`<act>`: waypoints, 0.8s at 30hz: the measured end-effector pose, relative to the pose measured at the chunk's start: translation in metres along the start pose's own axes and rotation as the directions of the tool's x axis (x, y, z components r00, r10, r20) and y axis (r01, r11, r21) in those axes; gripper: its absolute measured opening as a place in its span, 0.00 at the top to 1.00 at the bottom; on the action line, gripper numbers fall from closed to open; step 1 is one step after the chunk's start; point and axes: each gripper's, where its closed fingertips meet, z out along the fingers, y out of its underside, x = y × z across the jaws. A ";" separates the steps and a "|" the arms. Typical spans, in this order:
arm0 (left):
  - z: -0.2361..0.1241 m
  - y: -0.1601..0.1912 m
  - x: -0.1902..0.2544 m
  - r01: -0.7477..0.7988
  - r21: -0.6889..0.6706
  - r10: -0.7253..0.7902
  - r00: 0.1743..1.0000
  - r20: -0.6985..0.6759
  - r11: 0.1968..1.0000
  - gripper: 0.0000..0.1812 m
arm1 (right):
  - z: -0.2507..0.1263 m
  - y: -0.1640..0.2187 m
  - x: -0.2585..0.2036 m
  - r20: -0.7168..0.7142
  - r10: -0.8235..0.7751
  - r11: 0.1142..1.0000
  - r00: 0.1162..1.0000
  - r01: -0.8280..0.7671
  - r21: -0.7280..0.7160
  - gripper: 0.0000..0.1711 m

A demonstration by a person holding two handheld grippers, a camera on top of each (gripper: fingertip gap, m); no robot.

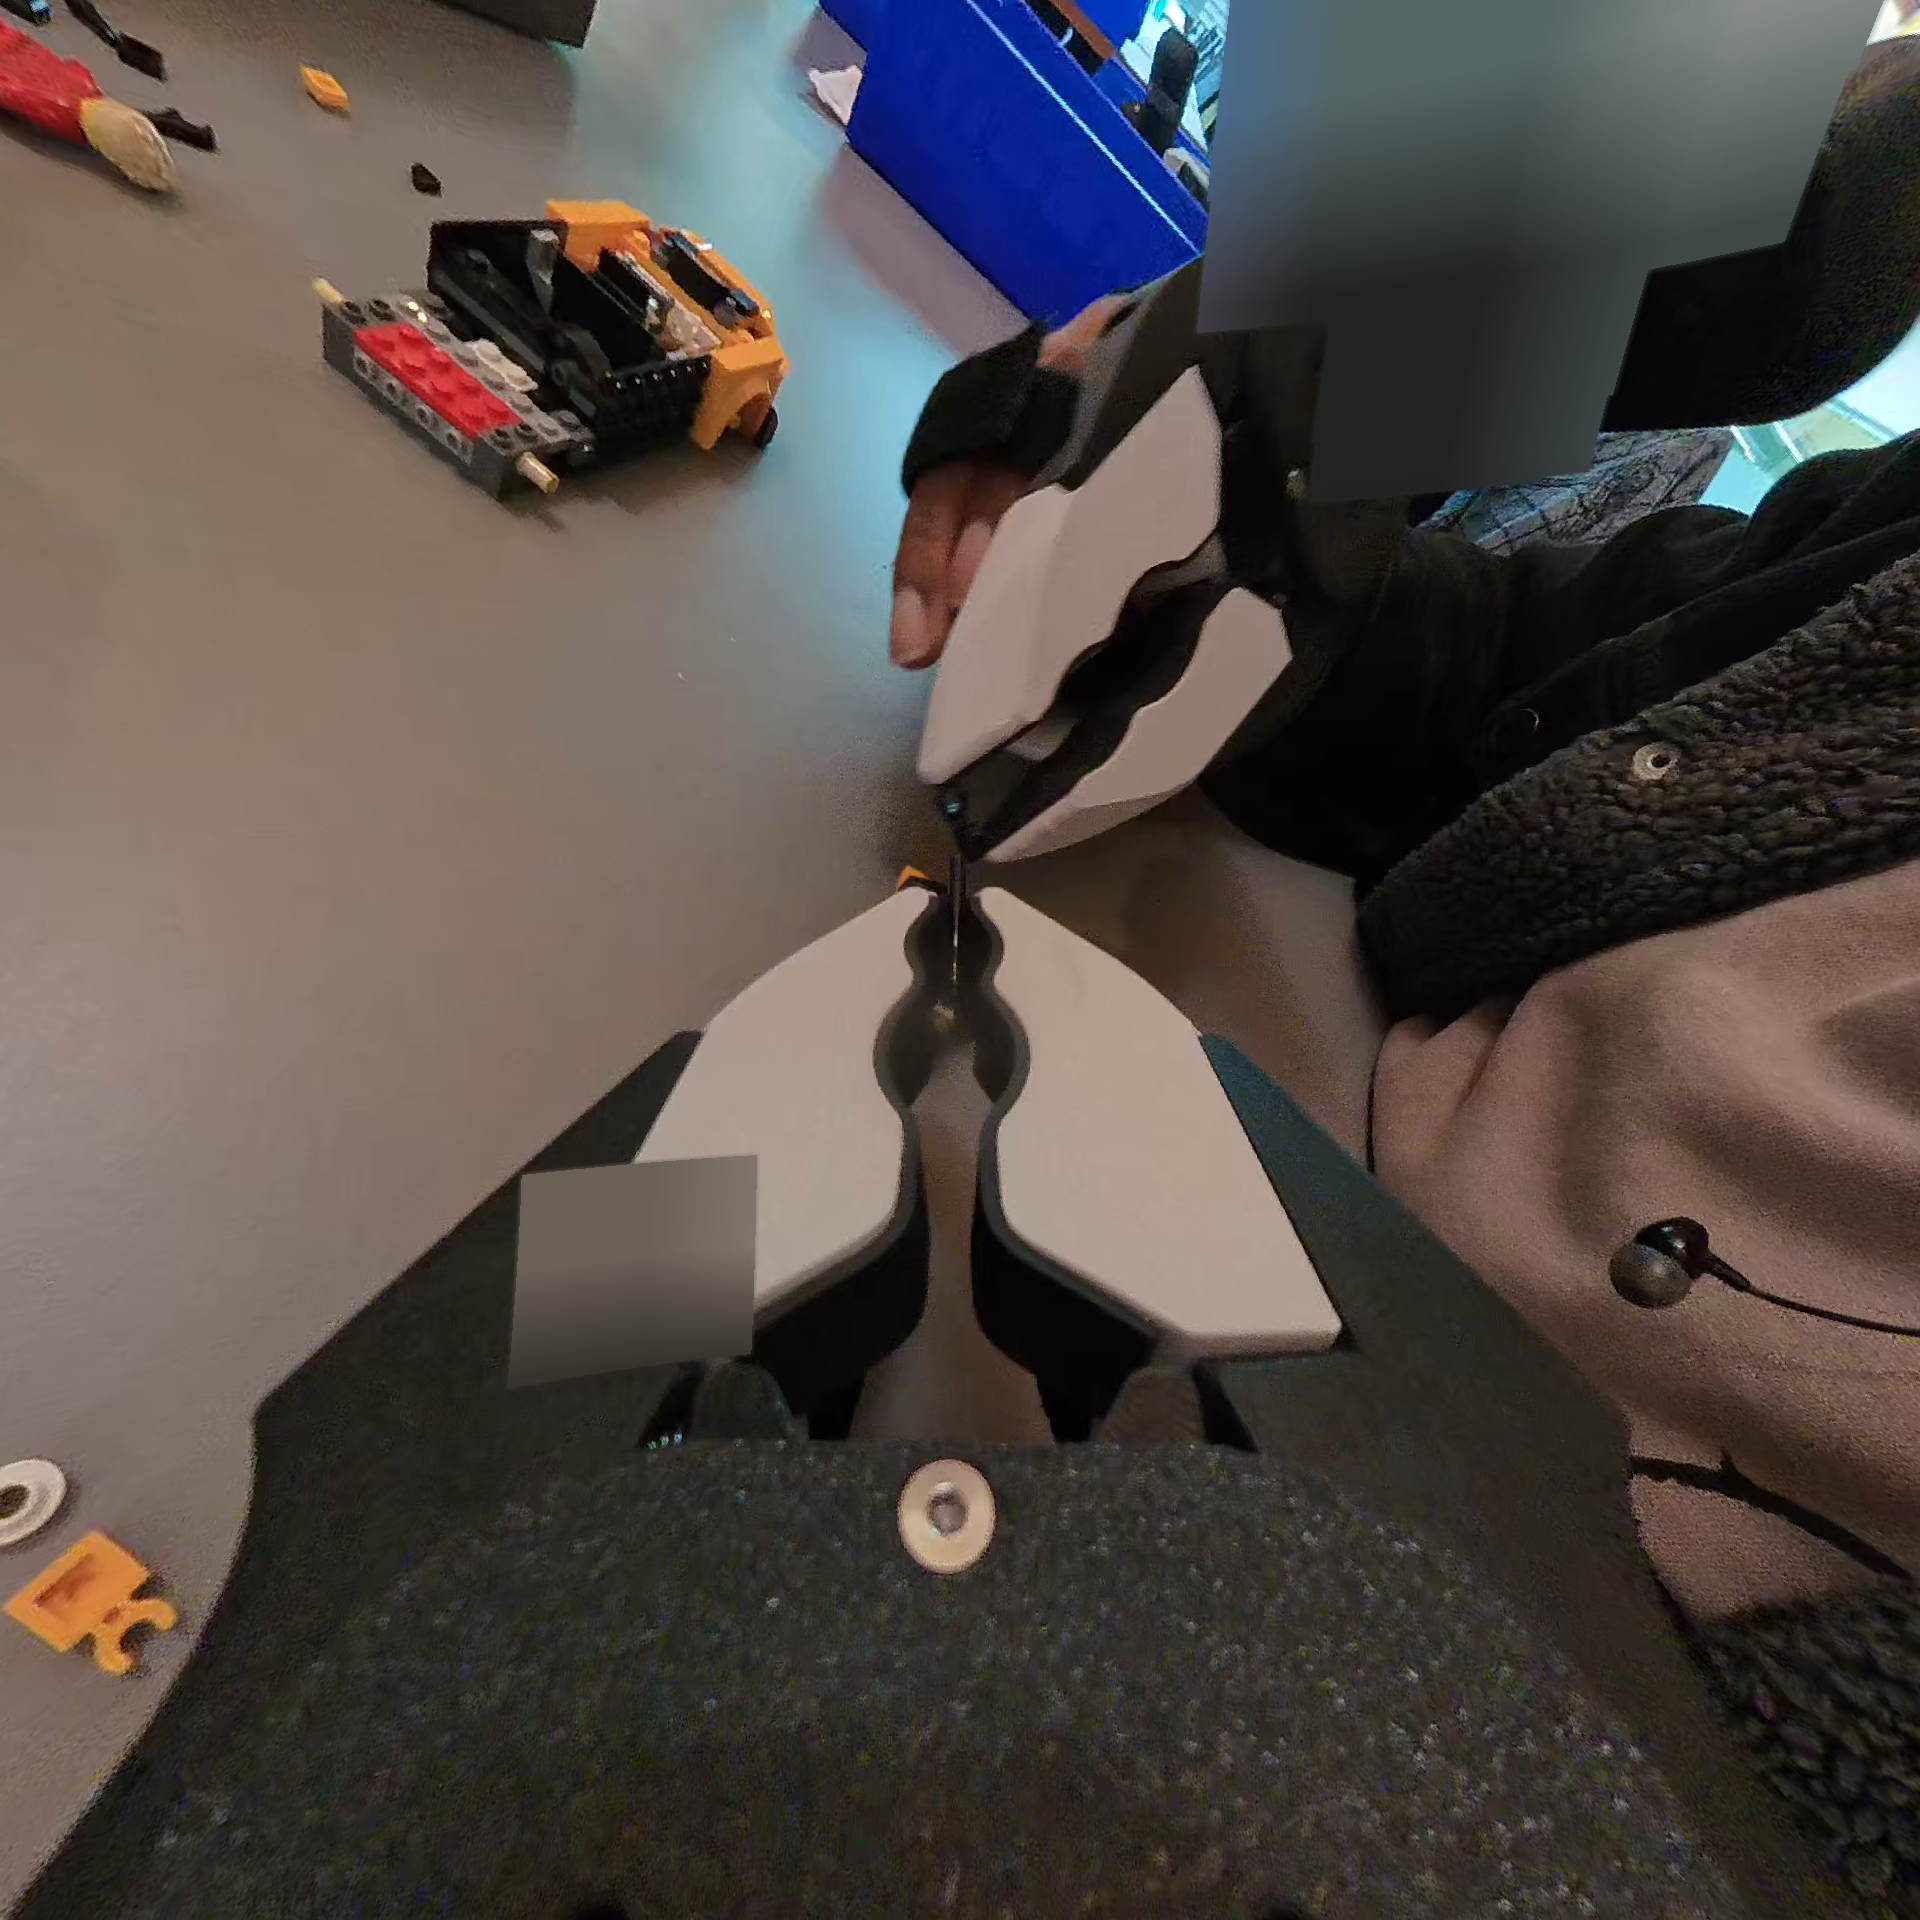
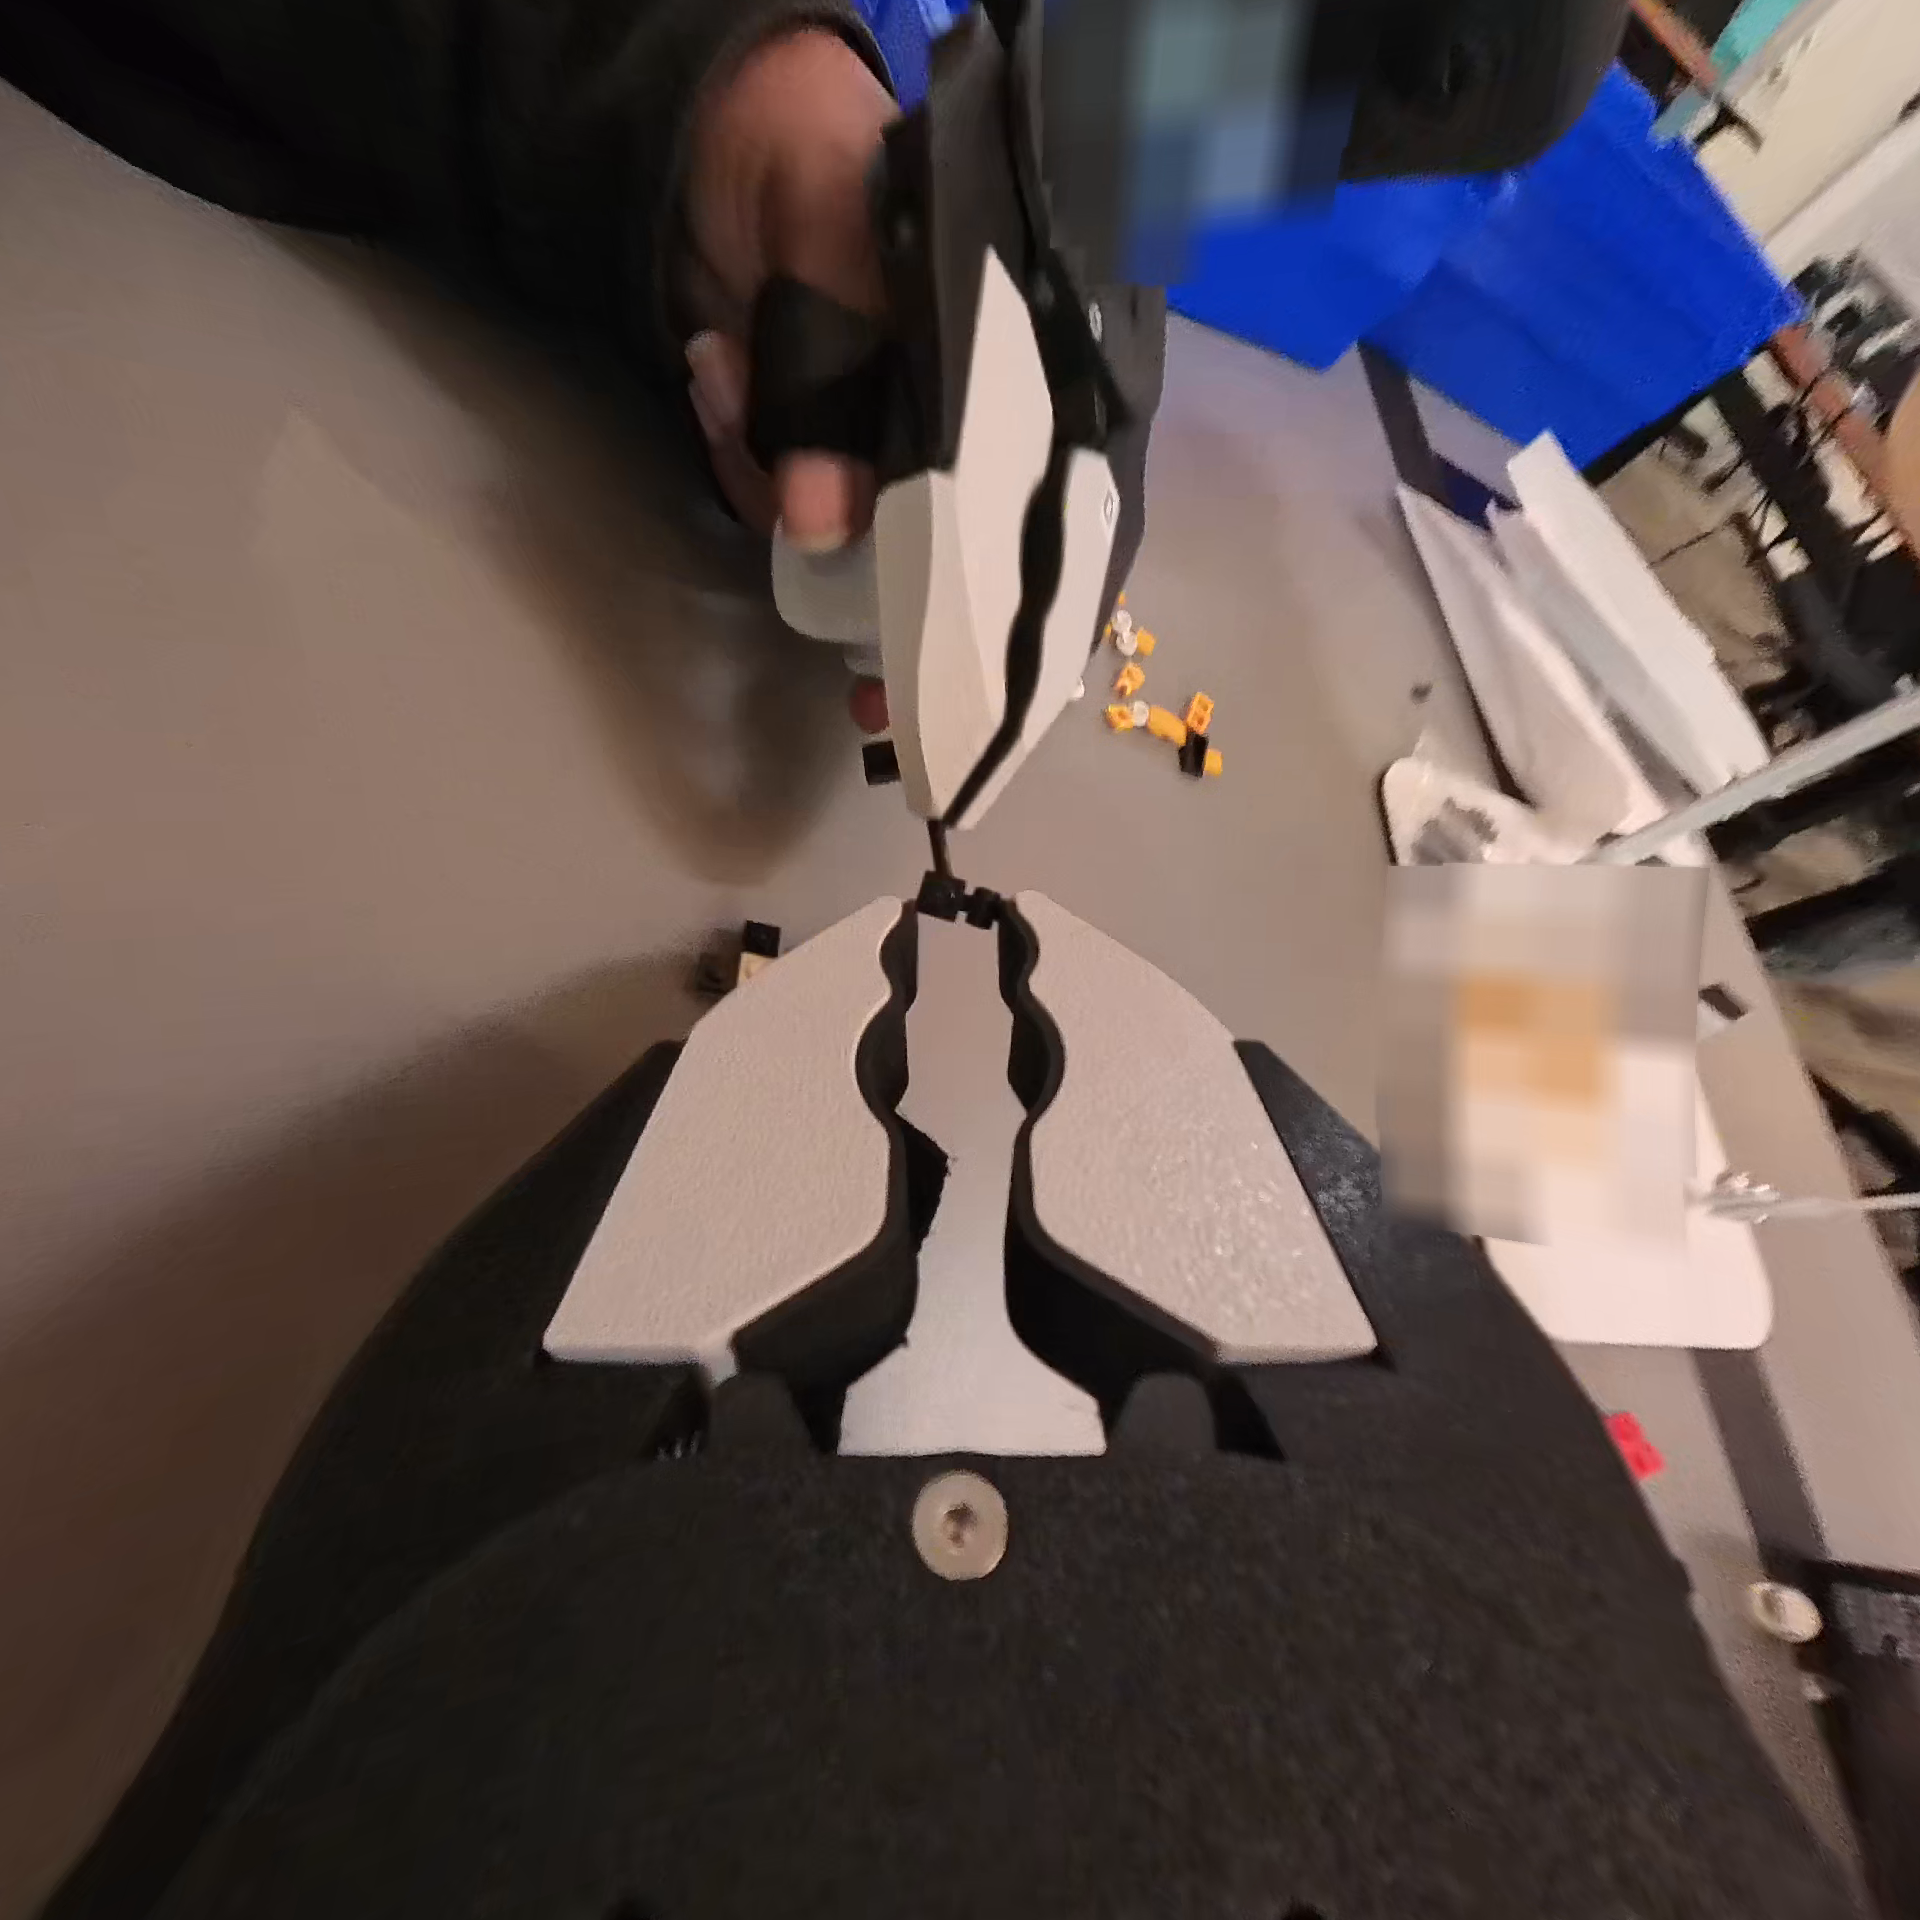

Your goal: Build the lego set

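In the left wrist view my left gripper (image 1: 956, 899) is shut on a thin black rod (image 1: 956, 920) that sticks out past its tips. My right gripper (image 1: 971, 831) comes in from the upper right, tip to tip with it. In the right wrist view my right gripper (image 2: 956, 912) is shut on a small black connector piece (image 2: 954, 900). The left gripper (image 2: 951, 819) hangs above it, and its rod (image 2: 940, 847) touches the connector. The partly built orange, black and red car (image 1: 561, 353) stands on the grey table at the upper left, apart from both grippers.
An orange clip plate (image 1: 88, 1600) and a silver ring (image 1: 26, 1496) lie at the lower left. Small orange pieces (image 2: 1164, 707) and black pieces (image 2: 743, 951) lie beyond the grippers. White packets (image 2: 1558, 665) and a blue bin (image 1: 997, 135) stand farther off. A person's coat (image 1: 1662, 1039) fills the right. My two grippers' fingertips are within a few centimetres of each other. My left tips are roughly 12 cm from the orange clip plate (image 1: 88, 1600).
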 end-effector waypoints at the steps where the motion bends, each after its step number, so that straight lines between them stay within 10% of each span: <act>1: 0.001 0.001 0.000 0.003 -0.008 -0.003 1.000 -0.003 1.000 0.99 | 0.000 -0.003 -0.001 -0.006 -0.026 1.000 1.000 0.026 -0.002 0.91; 24: 0.007 0.022 0.007 0.064 -0.132 -0.072 0.996 -0.058 0.989 0.99 | 0.011 0.009 -0.026 0.034 -0.301 0.940 0.953 0.303 -0.156 0.97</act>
